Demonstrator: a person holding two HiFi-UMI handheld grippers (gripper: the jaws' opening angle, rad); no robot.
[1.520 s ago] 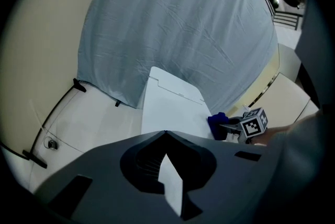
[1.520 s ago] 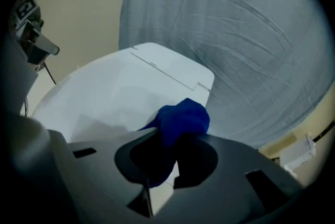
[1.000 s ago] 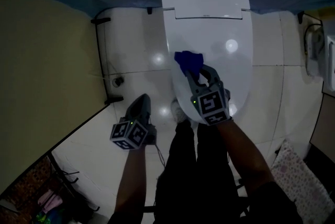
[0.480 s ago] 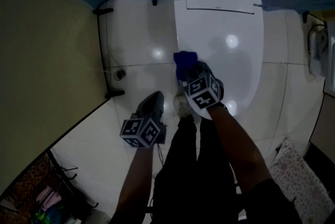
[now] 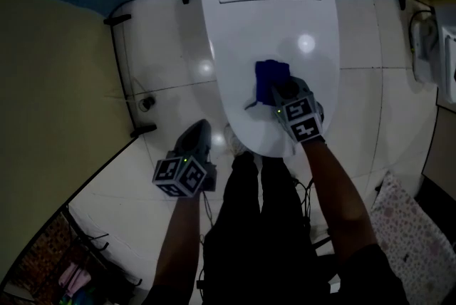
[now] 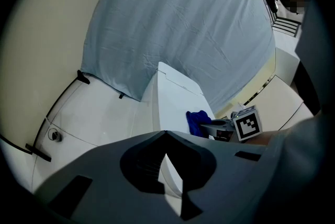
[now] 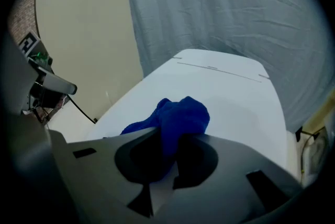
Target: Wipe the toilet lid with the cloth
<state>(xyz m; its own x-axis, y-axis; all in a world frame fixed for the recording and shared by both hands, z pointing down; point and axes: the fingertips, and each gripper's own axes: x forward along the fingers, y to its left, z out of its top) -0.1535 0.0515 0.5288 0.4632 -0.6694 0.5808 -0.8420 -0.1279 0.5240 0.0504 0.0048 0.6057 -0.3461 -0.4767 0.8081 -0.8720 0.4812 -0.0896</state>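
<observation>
Head view, cloth: the blue cloth (image 5: 271,78) is bunched up on the closed toilet lid (image 5: 267,18), around the middle and a bit toward the front, with the right gripper (image 5: 279,91) pressing it down.
Head view, other hand: the left gripper (image 5: 197,136) hangs over the white floor tiles (image 5: 167,58) left of the bowl, well apart from the lid.
Head view, clutter: there's a black strip (image 5: 122,75) on the floor by the wall and a floral mat (image 5: 407,236) off to the right. Nothing sits on the lid itself.
Left gripper view, jaws: the tips are closed together with nothing between them.
Right gripper view, jaws: they're clamped on the cloth, which bulges out ahead. Beyond it is bare white lid up to the hinge, then a grey-blue sheet (image 7: 235,8) hanging behind.
Progress: mid-wipe, I'd guess. No dirt shows, so I can't tell what's been covered. The hinge end and the edges look like what's left.
In the way: nothing, really.
</observation>
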